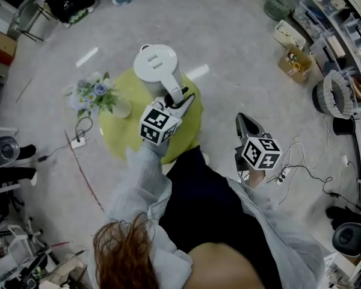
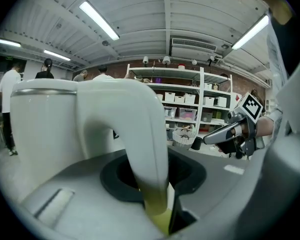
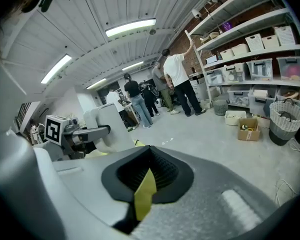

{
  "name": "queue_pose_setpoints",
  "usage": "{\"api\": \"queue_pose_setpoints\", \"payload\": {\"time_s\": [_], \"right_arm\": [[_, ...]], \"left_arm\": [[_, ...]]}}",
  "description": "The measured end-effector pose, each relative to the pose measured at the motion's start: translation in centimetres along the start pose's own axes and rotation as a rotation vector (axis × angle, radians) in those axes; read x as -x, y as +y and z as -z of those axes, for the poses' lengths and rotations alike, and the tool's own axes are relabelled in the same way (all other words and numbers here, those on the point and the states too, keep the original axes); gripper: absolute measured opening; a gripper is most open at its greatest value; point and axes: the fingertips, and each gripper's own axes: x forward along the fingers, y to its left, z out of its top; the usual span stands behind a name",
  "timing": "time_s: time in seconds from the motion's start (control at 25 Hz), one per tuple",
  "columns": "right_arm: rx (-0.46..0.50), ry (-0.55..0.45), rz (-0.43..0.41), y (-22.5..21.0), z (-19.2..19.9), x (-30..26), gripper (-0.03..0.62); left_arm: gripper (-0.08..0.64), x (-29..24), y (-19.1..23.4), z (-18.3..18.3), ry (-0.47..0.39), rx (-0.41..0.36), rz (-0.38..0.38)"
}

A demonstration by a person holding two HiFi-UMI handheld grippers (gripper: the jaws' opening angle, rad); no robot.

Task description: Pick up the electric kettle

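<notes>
Kettle [image 1: 157, 65] handle behind left hand-held gripper [image 1: 179, 97]

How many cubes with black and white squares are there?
2. One cube sits on the left gripper, at the kettle handle; the other on the right gripper, over the floor.

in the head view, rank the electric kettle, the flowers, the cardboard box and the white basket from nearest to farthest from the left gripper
1. electric kettle, over the green table; the left gripper clamps its handle.
2. flowers, at the table's left edge.
3. cardboard box, on the floor at upper right.
4. white basket, far right by the shelves.
</notes>
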Motion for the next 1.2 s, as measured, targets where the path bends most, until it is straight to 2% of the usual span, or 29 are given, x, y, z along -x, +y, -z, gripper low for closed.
{"api": "queue_pose_setpoints", "payload": {"time_s": [0.72, 0.96, 1.2], "right_arm": [[0.053, -0.026, -0.062, 3.0, 0.9, 1.4, 0.002], [0.07, -0.046, -0.08, 4.9, 0.1, 1.4, 0.002], [0.079, -0.055, -0.069, 6.5, 0.3, 2.4, 0.002]], "left_arm": [[0.125, 5.7, -4.7, 0.7, -0.029, 0.016, -0.014], [0.126, 8.3, -5.4, 1.3, -0.044, 0.056, -0.043], [0.126, 11.3, -7.0, 2.5, -0.018, 0.087, -0.062]]}}
